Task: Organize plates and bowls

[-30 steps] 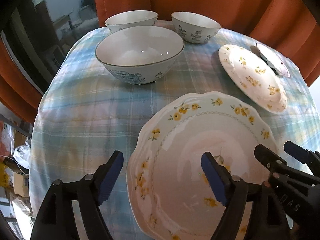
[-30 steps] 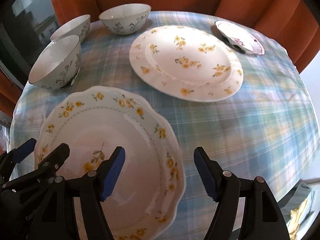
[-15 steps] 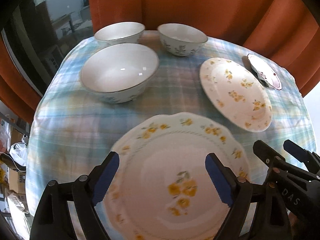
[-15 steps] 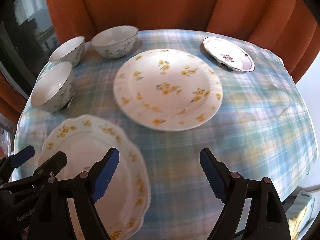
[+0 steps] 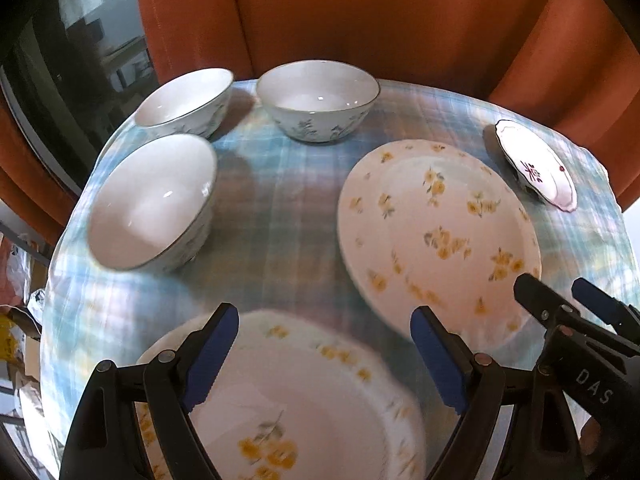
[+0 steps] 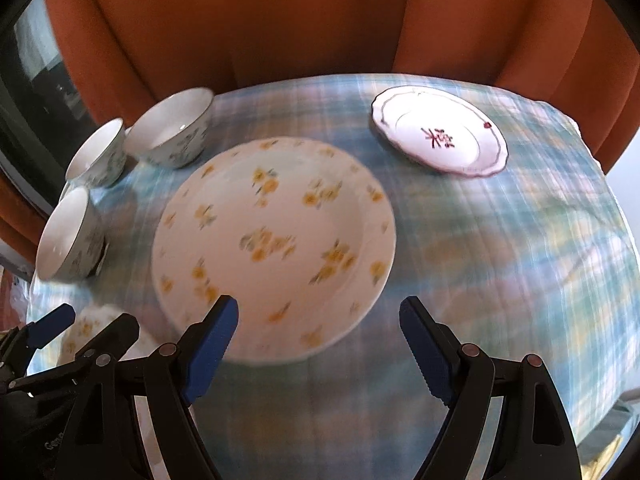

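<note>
A scalloped plate with yellow flowers (image 5: 304,400) lies on the table under my left gripper (image 5: 324,356), which is open and holds nothing. Only its edge (image 6: 88,328) shows in the right wrist view. A round yellow-flowered plate (image 6: 272,236) (image 5: 436,236) lies mid-table, just ahead of my right gripper (image 6: 320,340), also open and empty. A small plate with a red mark (image 6: 440,136) (image 5: 536,164) sits at the far right. Three white bowls with blue flowers (image 5: 156,200) (image 5: 188,100) (image 5: 318,100) stand at the left and back.
A blue plaid cloth (image 6: 500,260) covers the round table, which drops off at the right and front. Orange curtains (image 5: 360,20) hang close behind, and a dark window (image 5: 80,60) is at the left. The other gripper (image 5: 560,312) (image 6: 52,324) shows beside each one.
Both grippers have drawn back from the scalloped plate's rim and shifted right toward the round plate. Their jaws stand a little wider. The scalloped plate stays on the cloth.
</note>
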{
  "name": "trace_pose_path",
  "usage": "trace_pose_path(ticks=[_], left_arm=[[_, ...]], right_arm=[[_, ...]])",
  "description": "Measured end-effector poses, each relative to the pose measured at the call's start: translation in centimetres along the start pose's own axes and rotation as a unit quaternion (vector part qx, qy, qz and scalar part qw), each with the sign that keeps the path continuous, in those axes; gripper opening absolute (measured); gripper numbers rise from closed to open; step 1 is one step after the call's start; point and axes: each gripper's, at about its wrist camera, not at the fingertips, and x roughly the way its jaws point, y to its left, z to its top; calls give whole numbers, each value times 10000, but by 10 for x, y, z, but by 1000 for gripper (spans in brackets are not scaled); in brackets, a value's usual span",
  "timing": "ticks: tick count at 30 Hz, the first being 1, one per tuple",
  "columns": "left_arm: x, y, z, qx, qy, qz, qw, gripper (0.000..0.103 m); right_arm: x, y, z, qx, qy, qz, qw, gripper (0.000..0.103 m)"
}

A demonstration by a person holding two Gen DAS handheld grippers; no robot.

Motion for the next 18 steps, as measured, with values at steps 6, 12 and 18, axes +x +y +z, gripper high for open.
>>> trace_pose_path(ticks=[6,12,18], left_arm=[[23,-19,24,-46,-34,97,9999,89],[55,-35,44,-10,1,123,9999,87],[79,-42,49,29,148,30,9999,83]], right_arm=[[24,-21,28,40,-53,48,10000,85],[57,-37,53,140,-37,-50,9999,85],[82,-47,64,167,17,29,9999,85]])
